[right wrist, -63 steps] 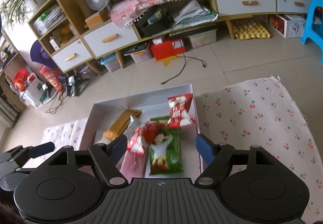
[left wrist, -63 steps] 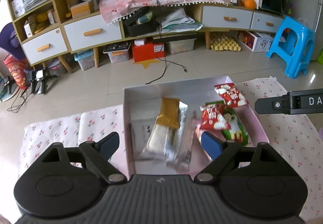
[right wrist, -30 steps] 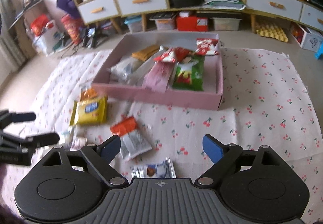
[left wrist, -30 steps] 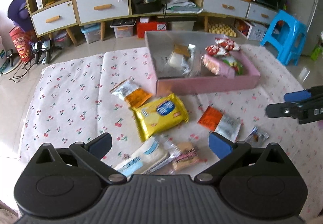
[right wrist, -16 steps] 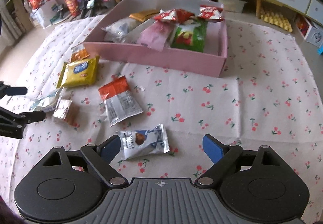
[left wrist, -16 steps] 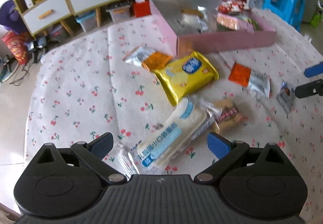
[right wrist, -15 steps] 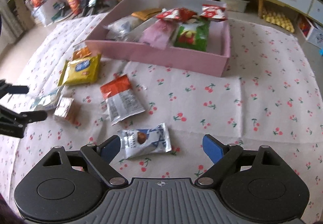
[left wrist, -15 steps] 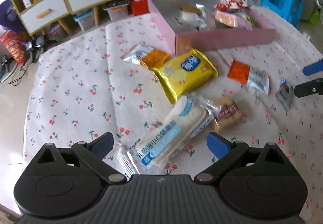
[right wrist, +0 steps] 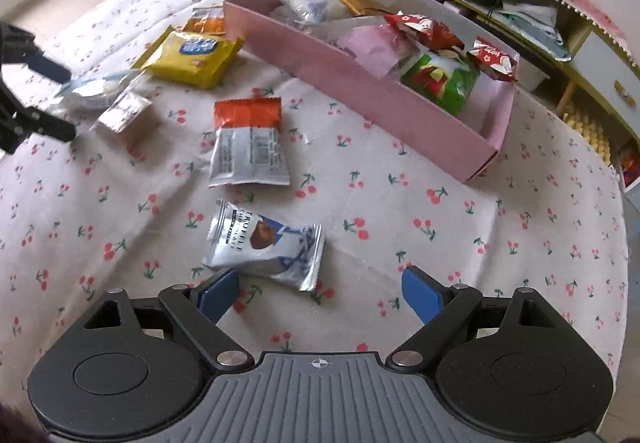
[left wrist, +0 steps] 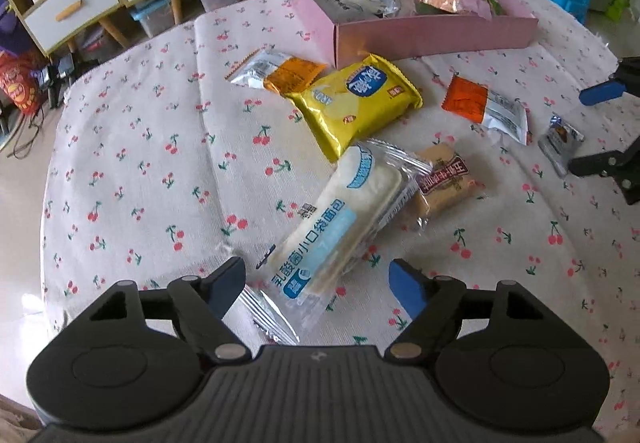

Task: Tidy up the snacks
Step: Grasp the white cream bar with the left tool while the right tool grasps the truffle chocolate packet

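We are reaching for loose snacks near the pink box [right wrist: 400,99]. Our left gripper [left wrist: 318,281], jaws spread, straddles the bread pack [left wrist: 336,219]; our right gripper [right wrist: 320,289], spread, nears the truffle packet [right wrist: 264,243]. Next: lower, pinch.

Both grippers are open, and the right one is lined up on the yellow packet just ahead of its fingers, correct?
Not quite. In the right wrist view the right gripper is open over the silver truffle chocolate packet; the yellow packet lies farther off by the pink box. The left gripper is open too.

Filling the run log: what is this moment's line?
left gripper: open over bread pack | right gripper: open over chocolate pack | pink box: partly filled
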Demonstrator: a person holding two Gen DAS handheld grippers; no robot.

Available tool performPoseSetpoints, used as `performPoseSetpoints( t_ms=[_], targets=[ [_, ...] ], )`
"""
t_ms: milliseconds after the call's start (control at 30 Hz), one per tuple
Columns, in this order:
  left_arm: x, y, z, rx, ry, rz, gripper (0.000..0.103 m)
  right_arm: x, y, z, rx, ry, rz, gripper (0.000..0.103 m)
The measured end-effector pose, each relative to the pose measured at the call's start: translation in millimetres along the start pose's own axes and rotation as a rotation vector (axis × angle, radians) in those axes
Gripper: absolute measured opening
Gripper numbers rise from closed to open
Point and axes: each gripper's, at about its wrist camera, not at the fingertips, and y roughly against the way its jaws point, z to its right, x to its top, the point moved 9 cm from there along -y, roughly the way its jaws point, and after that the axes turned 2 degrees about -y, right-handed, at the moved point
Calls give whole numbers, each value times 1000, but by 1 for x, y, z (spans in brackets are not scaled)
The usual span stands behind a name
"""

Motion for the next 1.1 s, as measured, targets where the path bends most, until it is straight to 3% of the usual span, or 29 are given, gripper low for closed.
performPoseSetpoints(
  t_ms=[300,533,767,1100],
  targets=[
    [-11,8,17,-48,-21,-49,74,15,-9,-1,-13,-85,46,90],
    [-3,11,7,-32,43,17,57,16,-13,3,20,-153,35,87],
    [-1,4,-2,-38,126,17,52,14,-10,0,51,-184,34,75],
    [0,2,-2,-18,142,13,45,16,-7,-7,65,-188,28,57]
  ],
)
